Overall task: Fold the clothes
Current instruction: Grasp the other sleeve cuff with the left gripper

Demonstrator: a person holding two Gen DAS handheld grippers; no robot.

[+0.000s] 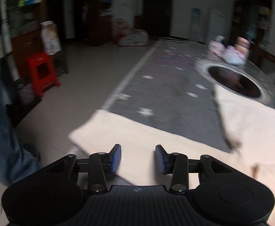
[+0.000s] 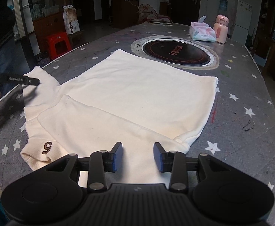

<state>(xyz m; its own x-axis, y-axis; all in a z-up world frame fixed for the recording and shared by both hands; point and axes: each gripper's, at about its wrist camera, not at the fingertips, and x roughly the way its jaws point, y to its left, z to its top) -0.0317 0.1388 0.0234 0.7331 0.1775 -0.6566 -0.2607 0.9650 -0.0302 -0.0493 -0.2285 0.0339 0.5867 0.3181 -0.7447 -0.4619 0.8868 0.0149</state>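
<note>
Both claws stand partly open with nothing pinched: the right claw (image 2: 137, 155) hovers over the near edge of the cream sweatshirt (image 2: 137, 94), pads clear of the cloth, and the left claw (image 1: 138, 158) hangs over the garment's left part, its blue pads (image 1: 116, 158) apart with only fabric showing below them. No earlier view is given, so only this stance can be told. That sweatshirt lies flat on the star-patterned desk (image 2: 241, 98), its far hem touching the round inset hob (image 2: 177, 51); one sleeve (image 2: 99, 124) is already laid across the body, the cuff with a stitched figure (image 2: 48, 147) at near left, while the other sleeve (image 2: 37, 75) sticks out to the far left. Folding that loose sleeve in looks like the step in hand. To do it well, I would pinch the cuff through both layers, lift only a little, carry it right across the body, and keep the right claw pressing the near edge down so nothing drags.
</note>
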